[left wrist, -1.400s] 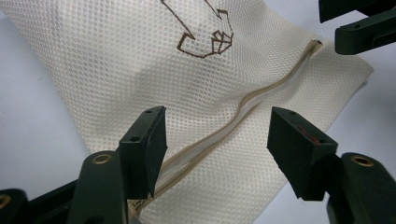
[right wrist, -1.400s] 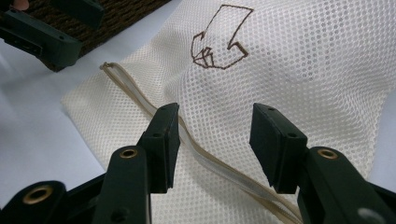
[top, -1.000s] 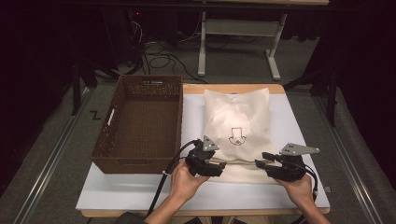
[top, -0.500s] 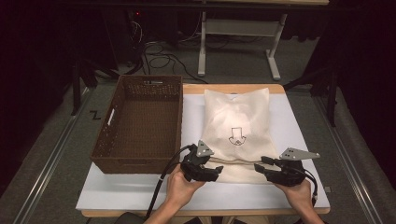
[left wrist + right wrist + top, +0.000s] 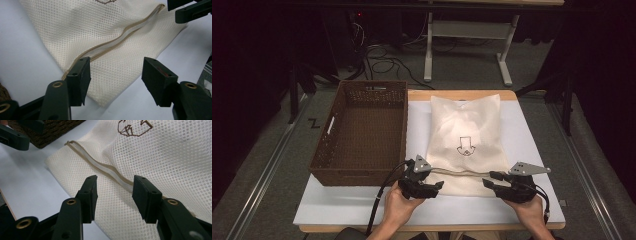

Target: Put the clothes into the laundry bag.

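At the near edge of the desk (image 5: 362,210), both grippers flank a mesh bag (image 5: 467,135).

Left gripper (image 5: 432,186) and right gripper (image 5: 493,179) stand apart, jaws just closing, unclamped, bag fabric between them. Soft, light and floppy, the bag beside the basket (image 5: 362,130) looks best pinched along its zipper seam (image 5: 120,37), both corners.

black tongs (image 5: 436,186) with brass-ringed screw holes; grey three-cornered plates on top; black trailing cables
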Demonstrator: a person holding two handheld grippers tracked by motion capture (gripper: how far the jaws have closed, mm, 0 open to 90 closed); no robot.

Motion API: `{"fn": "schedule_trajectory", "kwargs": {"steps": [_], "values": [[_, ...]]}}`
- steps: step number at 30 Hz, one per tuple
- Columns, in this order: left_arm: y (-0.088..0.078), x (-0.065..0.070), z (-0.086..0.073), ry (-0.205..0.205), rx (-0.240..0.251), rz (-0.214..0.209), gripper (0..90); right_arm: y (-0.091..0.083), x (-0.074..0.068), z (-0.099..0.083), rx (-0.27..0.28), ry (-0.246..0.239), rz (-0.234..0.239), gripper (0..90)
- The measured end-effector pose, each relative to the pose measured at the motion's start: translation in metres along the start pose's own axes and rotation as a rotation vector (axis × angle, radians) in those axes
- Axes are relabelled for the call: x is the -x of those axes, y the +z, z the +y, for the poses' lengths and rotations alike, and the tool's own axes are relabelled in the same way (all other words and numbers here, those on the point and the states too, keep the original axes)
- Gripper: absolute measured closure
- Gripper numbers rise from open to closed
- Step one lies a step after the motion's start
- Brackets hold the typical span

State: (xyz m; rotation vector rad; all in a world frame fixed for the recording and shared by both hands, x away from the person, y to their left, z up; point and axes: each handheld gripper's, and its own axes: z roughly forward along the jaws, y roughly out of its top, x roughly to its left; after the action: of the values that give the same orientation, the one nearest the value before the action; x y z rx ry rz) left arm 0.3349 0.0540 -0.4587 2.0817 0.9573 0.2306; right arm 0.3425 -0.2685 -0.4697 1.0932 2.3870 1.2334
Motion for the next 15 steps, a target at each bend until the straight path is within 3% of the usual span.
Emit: {"fn": "schedule_trajectory", "kwargs": {"steps": [10,13,15], "values": [[0.006,-0.003,-0.005,-0.003,-0.008,0.004,39.2,0.004,0.006,-0.007,-0.004,0.006,-0.028,54.8],[0.007,-0.003,-0.008,0.020,-0.002,0.030,39.1,0.005,0.007,-0.010,-0.008,-0.003,-0.045,53.9],[0.008,-0.005,-0.011,0.001,0.006,0.018,39.2,0.007,0.010,-0.014,-0.010,-0.008,-0.049,53.6]]}}
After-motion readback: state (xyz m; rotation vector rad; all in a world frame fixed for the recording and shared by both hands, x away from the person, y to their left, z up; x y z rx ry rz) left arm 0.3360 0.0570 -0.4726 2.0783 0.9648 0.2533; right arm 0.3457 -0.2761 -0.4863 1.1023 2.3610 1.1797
